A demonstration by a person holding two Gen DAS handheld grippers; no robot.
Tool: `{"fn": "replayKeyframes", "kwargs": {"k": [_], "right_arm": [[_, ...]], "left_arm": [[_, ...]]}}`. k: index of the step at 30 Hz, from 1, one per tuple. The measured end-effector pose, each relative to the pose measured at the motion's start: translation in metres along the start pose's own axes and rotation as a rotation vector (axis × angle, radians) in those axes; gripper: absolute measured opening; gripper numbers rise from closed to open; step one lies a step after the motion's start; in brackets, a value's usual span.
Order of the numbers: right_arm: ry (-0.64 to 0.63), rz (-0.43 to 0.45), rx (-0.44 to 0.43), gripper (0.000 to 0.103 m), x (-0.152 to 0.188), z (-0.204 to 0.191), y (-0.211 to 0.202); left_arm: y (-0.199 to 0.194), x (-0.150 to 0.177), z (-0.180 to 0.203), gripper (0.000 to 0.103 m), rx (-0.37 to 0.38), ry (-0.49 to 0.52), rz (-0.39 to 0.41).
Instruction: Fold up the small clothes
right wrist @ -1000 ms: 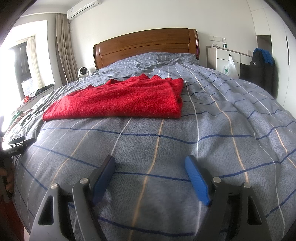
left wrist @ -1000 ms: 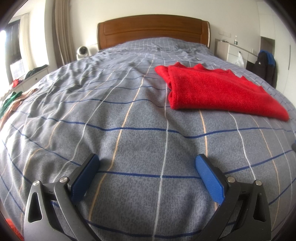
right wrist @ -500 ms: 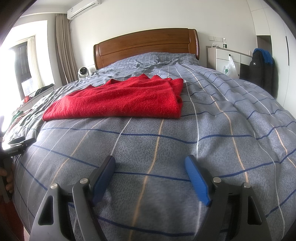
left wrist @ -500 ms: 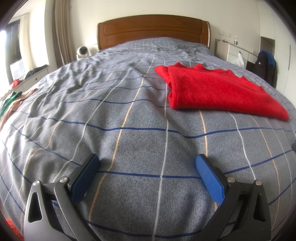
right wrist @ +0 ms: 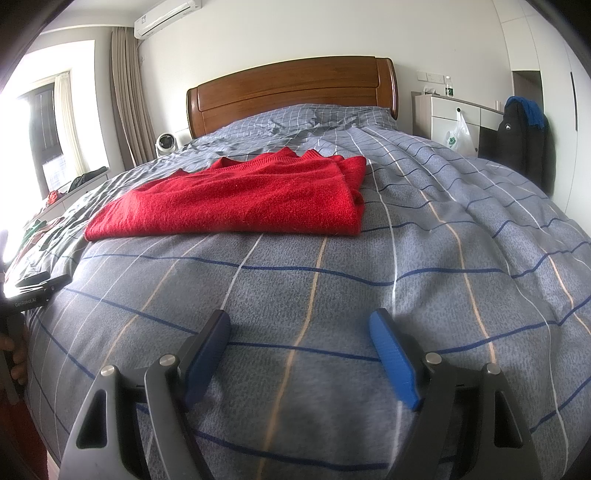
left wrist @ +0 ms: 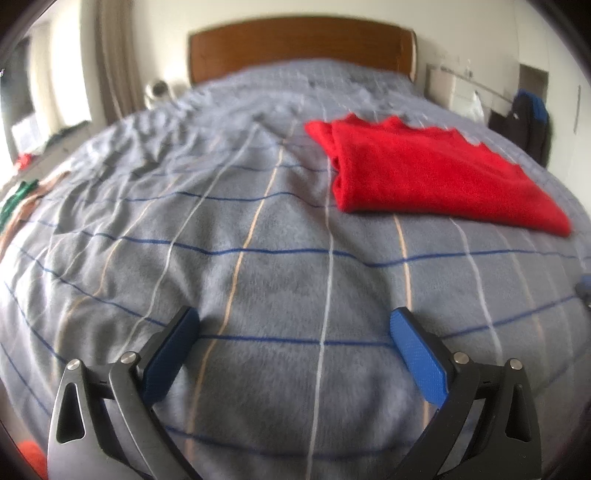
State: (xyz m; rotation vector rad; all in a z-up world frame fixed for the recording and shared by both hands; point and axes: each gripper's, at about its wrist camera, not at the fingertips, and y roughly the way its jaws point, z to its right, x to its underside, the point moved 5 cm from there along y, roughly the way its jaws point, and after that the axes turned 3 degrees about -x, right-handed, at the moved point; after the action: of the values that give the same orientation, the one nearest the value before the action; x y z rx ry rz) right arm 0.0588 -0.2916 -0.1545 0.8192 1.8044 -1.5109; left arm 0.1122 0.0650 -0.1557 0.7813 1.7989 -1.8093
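The left gripper hangs over bare bedspread with its blue pads spread wide and nothing between them, released. Ahead and to its right lies the red sweater, already folded into a flat rectangle, probably set mid-bed so both hands can reach it. The right gripper is likewise spread and empty over the cover, the sweater ahead to its left. Only the right view is sharp, and it alone catches the air conditioner and the left tool's body at its left edge.

Both wrist views face the headboard, sharing the bed
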Motion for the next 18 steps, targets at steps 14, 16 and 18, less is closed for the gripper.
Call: {"fn": "replayKeyframes", "kwargs": {"k": [14, 16, 18], "right_arm": [[0.28, -0.175, -0.095, 0.078, -0.131, 0.058, 0.056], [0.378, -0.223, -0.094, 0.076, -0.14, 0.074, 0.086], [0.458, -0.266, -0.094, 0.072, -0.142, 0.084, 0.113]], "left_arm": [[-0.007, -0.005, -0.082, 0.102, 0.064, -0.291, 0.002], [-0.001, -0.006, -0.08, 0.102, 0.04, -0.268, -0.005], [0.002, -0.004, -0.075, 0.102, 0.017, -0.232, -0.011]]}}
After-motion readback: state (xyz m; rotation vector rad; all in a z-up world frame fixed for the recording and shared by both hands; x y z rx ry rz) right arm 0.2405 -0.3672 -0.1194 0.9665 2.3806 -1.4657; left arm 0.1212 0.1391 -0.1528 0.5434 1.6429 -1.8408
